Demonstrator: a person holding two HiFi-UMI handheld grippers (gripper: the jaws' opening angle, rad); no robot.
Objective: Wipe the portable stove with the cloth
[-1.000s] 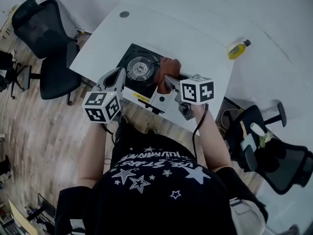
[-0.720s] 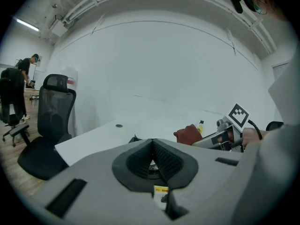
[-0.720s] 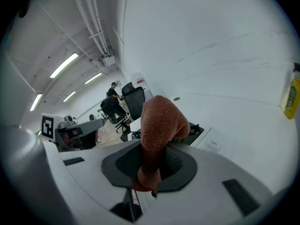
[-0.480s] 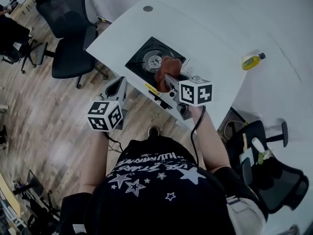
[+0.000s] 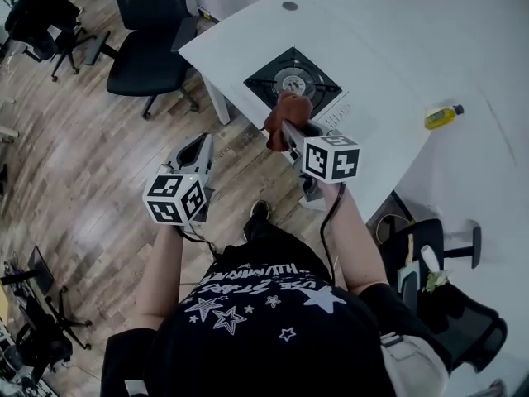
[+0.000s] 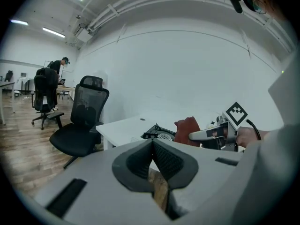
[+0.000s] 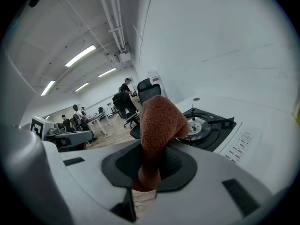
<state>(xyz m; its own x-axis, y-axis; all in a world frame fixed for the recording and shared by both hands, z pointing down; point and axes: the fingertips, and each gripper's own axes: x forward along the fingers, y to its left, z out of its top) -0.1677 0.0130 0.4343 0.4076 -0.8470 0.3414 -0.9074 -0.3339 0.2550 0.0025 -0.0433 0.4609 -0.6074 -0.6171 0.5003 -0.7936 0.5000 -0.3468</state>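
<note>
Right tongs (image 7: 149,172) pinching soft rust-brown terry cloth (image 7: 159,121) mid-fold; probably limp, light, grippable anywhere. Left tongs (image 6: 152,144) pressed together, empty. At cloth's twelve o'clock: black square portable stove (image 5: 292,81).

Your head camera looks steeply down from above your shoulders onto your left gripper (image 5: 198,145), your right gripper (image 5: 286,131) and the table (image 5: 372,40) corner bearing the portable stove (image 5: 292,79). The left gripper's camera sits low and faces level across the room, with the stove some way ahead. The right gripper's camera looks past the cloth (image 7: 159,118) at the stove close by. All three views share the stove, and each gripper view catches the other gripper
</note>
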